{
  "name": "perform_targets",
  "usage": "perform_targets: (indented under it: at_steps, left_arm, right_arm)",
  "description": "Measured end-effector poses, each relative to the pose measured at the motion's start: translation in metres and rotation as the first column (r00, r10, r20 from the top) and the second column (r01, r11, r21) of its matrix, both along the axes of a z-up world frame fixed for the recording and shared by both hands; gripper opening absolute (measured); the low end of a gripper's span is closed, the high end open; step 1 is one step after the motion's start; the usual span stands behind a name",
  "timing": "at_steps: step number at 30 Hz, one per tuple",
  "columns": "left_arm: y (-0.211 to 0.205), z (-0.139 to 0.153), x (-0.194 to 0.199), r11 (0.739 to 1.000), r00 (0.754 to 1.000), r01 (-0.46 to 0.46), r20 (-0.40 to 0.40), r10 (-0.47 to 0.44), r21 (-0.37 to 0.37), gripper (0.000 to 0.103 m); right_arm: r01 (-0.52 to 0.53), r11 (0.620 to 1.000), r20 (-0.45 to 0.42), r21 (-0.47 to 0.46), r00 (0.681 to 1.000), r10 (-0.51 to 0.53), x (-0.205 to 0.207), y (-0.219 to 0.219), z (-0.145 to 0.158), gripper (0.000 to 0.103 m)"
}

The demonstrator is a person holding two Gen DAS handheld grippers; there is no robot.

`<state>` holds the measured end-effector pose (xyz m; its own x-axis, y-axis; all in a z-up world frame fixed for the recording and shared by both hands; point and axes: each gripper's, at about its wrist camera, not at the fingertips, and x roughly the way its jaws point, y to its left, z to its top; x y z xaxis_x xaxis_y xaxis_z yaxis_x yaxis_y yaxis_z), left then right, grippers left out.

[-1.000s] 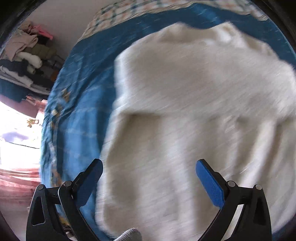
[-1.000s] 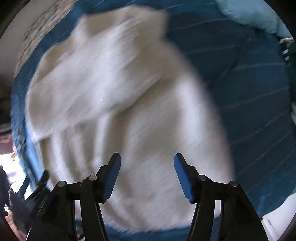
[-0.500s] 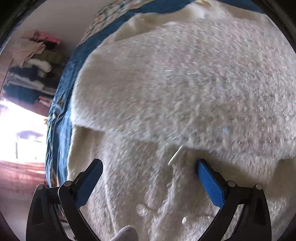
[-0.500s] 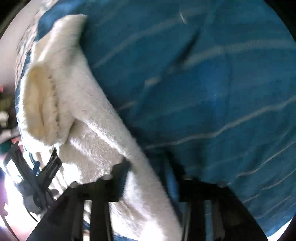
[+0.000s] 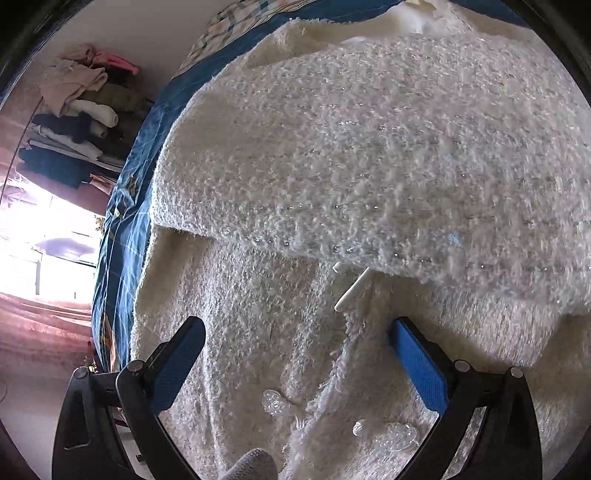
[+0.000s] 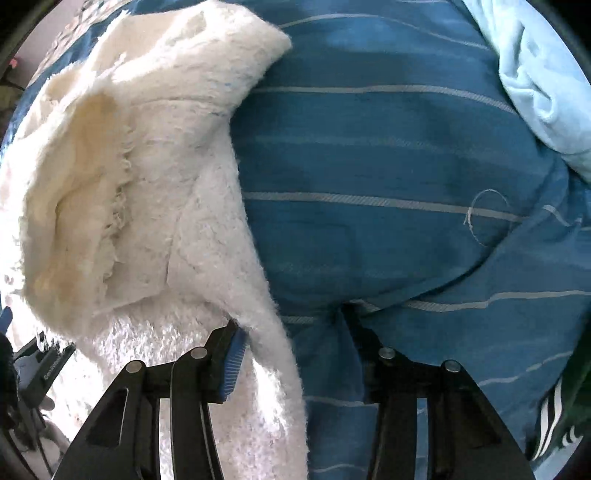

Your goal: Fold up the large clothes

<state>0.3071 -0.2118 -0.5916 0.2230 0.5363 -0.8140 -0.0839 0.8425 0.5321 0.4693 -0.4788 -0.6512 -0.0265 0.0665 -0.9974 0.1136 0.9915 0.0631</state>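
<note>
A fluffy cream sweater (image 5: 369,166) lies on a blue striped bedsheet (image 5: 122,221), its upper part folded over the lower. A white tag (image 5: 351,291) and clear buttons (image 5: 275,402) show near its lower part. My left gripper (image 5: 295,347) is open just above the sweater's lower part. In the right wrist view the sweater (image 6: 129,166) fills the left side. My right gripper (image 6: 291,339) is open and pressed low, its jaws astride the sweater's right edge where it meets the bedsheet (image 6: 388,166). The right fingertip is sunk into the sheet.
A pile of folded clothes (image 5: 74,122) sits on a shelf beyond the bed's left side, with a bright window below it. A light blue cloth (image 6: 535,81) lies at the far right of the bed. A checked cover (image 5: 240,14) lies at the bed's far end.
Both grippers came down close to the sweater. The right gripper moved to the sweater's right edge and pressed into the sheet. The left gripper stayed open over the lower part.
</note>
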Motion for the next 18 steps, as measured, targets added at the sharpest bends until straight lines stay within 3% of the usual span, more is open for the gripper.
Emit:
perform_targets:
  at_steps: [6, 8, 15, 18]
  left_arm:
    - [0.013, 0.013, -0.008, 1.000, 1.000, -0.014, 0.006, 0.014, 0.002, 0.103]
    - [0.007, 0.027, -0.020, 1.000, 1.000, -0.009, 0.018, 0.009, 0.014, 0.103]
    - [-0.056, 0.071, -0.092, 0.996, 0.997, 0.072, -0.004, -0.072, 0.045, 0.103]
    - [-0.110, 0.067, -0.130, 0.978, 0.989, 0.145, -0.050, -0.139, 0.152, 0.103]
  right_arm:
    - [0.050, 0.989, -0.042, 0.142, 0.998, -0.045, -0.003, -0.011, 0.020, 0.055]
    - [0.047, 0.985, -0.027, 0.167, 0.999, -0.043, -0.023, -0.024, 0.036, 0.066]
    - [0.111, 0.983, -0.056, 0.147, 0.993, -0.104, -0.105, -0.082, 0.076, 0.074]
    - [0.178, 0.981, -0.081, 0.080, 0.982, -0.171, -0.156, -0.089, 0.078, 0.074]
